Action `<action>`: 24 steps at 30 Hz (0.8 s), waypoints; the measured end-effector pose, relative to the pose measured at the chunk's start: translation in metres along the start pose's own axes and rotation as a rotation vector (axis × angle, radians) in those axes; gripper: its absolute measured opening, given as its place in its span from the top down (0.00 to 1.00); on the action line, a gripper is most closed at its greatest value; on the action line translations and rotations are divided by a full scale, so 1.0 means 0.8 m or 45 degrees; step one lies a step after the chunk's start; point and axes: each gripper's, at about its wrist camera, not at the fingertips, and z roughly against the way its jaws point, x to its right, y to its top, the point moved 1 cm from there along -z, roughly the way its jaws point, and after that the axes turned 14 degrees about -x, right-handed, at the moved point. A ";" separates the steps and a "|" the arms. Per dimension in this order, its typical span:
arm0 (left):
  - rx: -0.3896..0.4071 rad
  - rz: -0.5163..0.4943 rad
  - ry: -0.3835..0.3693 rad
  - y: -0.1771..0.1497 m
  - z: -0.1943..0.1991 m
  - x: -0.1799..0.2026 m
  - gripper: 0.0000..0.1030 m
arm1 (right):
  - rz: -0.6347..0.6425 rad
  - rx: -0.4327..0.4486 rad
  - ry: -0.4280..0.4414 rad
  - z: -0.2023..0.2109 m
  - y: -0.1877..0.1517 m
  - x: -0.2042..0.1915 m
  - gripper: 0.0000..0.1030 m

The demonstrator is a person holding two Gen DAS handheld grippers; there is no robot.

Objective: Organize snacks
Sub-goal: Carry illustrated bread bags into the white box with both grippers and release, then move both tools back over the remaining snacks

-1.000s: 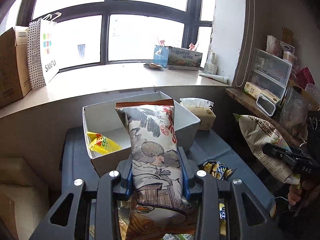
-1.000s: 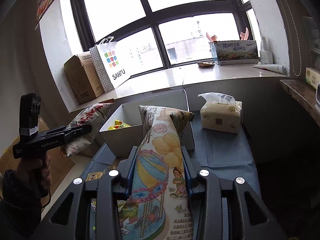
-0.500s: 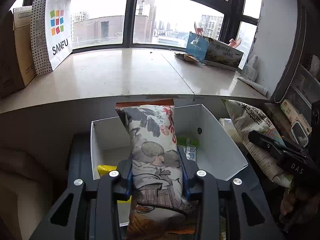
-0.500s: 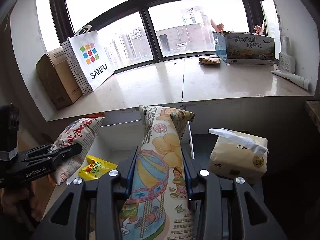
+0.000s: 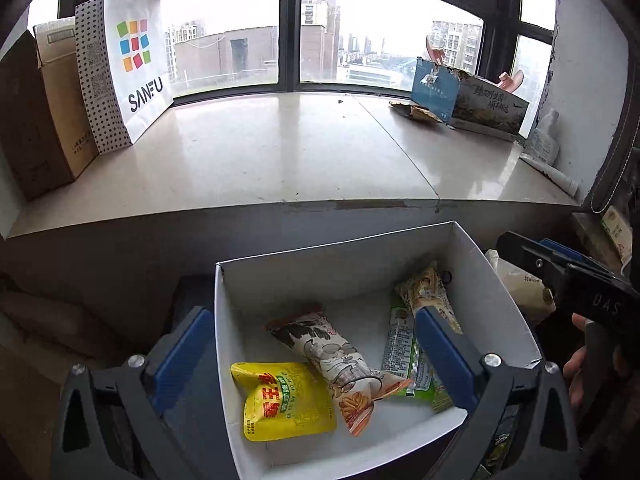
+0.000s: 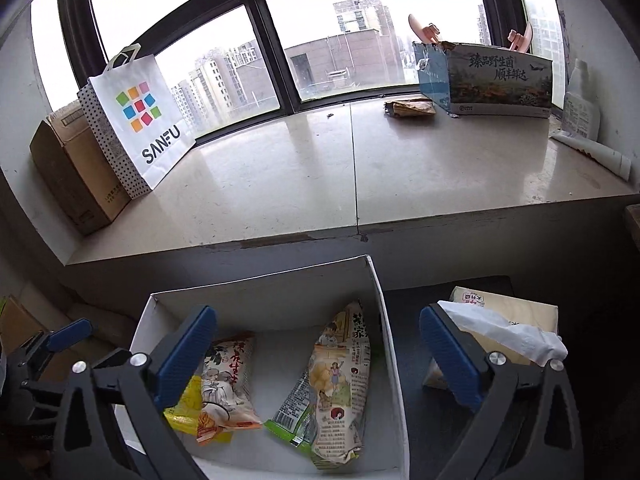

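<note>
Both snack bags (image 5: 340,360) (image 6: 340,380) dropped into white box (image 5: 500,300); tongs (image 5: 316,356) (image 6: 316,356) spread.

A white box (image 5: 360,264) holds a yellow packet (image 5: 286,400), a grey-illustrated bag with an orange end (image 5: 340,360) and a cream bag over a green packet (image 6: 340,380), while the blue-padded black grippers (image 5: 312,360) frame it below a white, polka-dot-sided shopping bag (image 5: 120,64) bearing multicoloured squares.

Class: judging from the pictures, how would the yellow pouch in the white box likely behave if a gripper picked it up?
The yellow pouch looks flat and creased, so probably floppy and light. Its glossy film may slip. A snack bag overlaps its edge and may shift.
</note>
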 end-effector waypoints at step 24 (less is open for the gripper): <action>0.477 -0.406 -0.260 -0.240 0.226 0.044 0.00 | 0.190 0.506 0.187 0.264 -0.242 0.005 0.00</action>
